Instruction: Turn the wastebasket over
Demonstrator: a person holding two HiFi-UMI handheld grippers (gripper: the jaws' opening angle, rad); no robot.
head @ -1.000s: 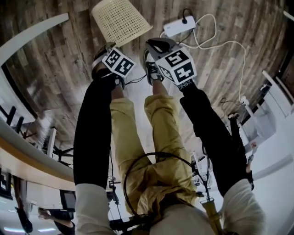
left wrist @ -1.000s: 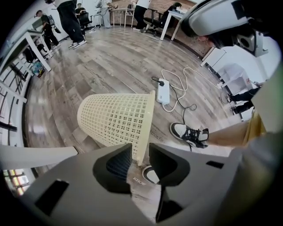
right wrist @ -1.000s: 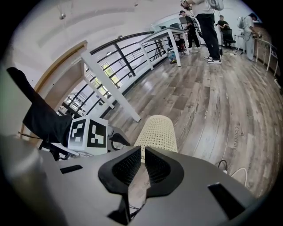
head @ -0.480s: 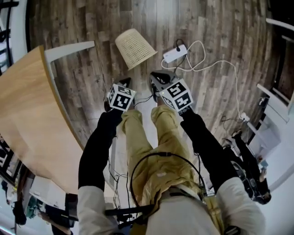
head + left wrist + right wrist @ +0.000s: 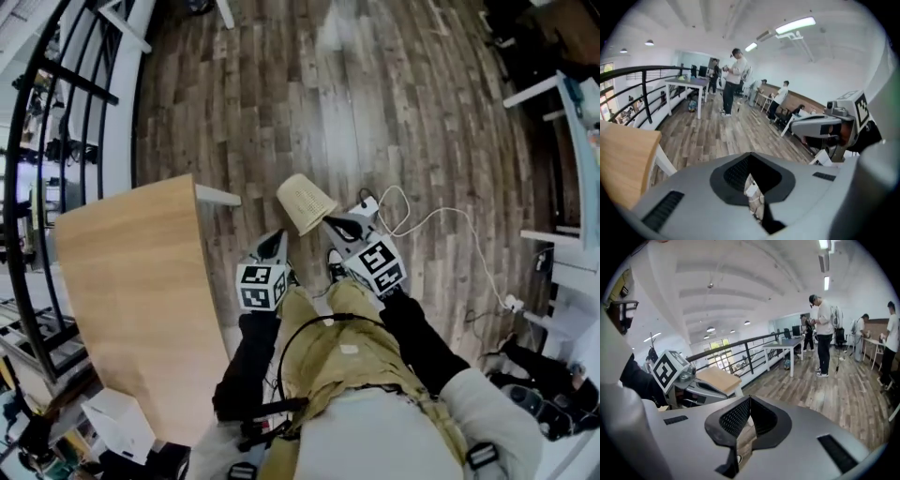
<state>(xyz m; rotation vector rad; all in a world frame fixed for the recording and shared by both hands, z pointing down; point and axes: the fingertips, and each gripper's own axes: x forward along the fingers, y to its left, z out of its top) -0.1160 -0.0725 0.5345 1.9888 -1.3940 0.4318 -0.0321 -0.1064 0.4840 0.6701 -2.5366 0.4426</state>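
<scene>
Wastebasket (farther off than before), left gripper and right gripper closed, empty

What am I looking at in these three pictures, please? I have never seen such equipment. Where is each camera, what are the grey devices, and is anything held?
There is no robot here. A person stands and carries a two-jaw gripper in each hand. The head view comes from a camera on the person's head. It looks down past their legs to the wooden floor and shows the left gripper and the right gripper.

The other two pictures come from a camera riding on each gripper, looking along its jaws into an office. In both, the jaws are together and hold nothing.

On the floor just ahead of the grippers is a cream wastebasket, with a white power strip beside it. A wooden table stands at the left.
</scene>
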